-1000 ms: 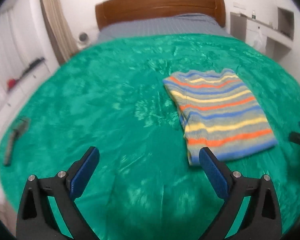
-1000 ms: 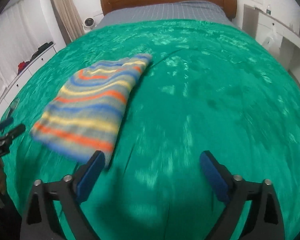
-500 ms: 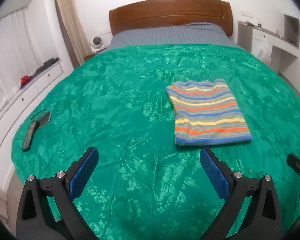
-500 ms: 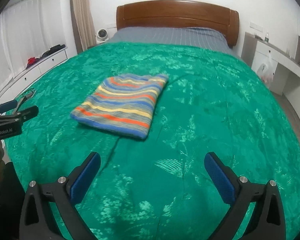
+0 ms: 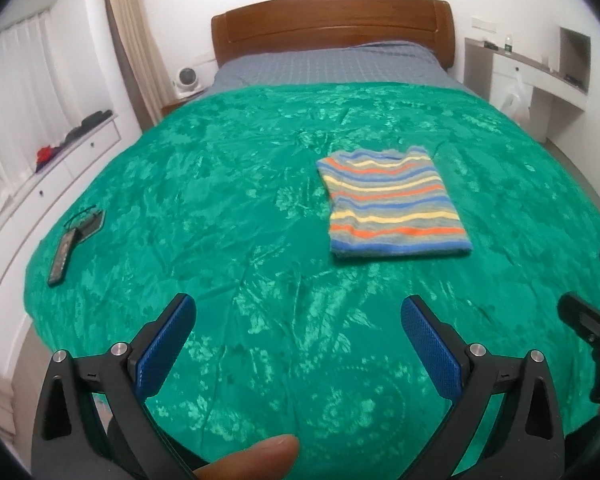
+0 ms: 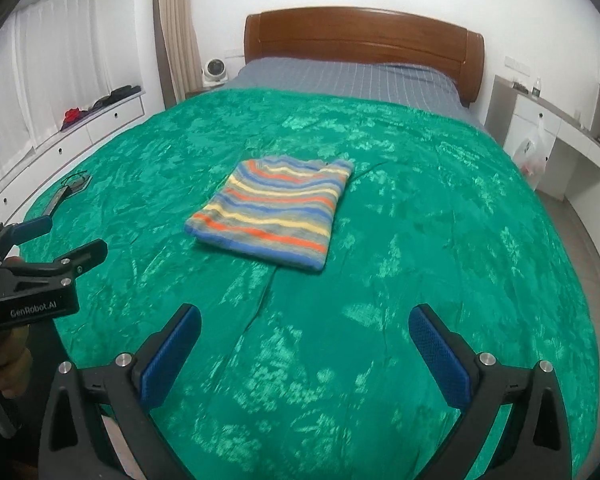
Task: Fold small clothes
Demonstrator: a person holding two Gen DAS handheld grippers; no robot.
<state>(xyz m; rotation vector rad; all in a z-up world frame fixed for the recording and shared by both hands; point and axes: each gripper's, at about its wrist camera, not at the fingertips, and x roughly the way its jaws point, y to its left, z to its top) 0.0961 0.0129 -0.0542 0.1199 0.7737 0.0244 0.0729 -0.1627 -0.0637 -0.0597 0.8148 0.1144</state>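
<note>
A small striped knit garment (image 5: 392, 204) (image 6: 274, 210), grey with blue, orange and yellow bands, lies folded into a flat rectangle on the green bedspread (image 5: 228, 208) (image 6: 440, 220). My left gripper (image 5: 298, 320) hangs open over the near part of the bed, well short of the garment, nothing between its blue pads. My right gripper (image 6: 304, 330) is open too, empty, held back from the garment. In the right wrist view the left gripper (image 6: 60, 238) shows at the left edge, held by a hand (image 6: 4, 368).
A dark remote and a small flat case (image 5: 74, 240) lie near the bed's left edge. Wooden headboard (image 5: 332, 28) at the far end, white drawers (image 5: 40, 176) on the left, a white desk with a plastic bag (image 6: 534, 152) on the right. A fingertip (image 5: 256, 458) shows at the bottom.
Both grippers have drawn back and up from the garment, which now looks smaller and farther away. The garment stays folded in place. Both stay open.
</note>
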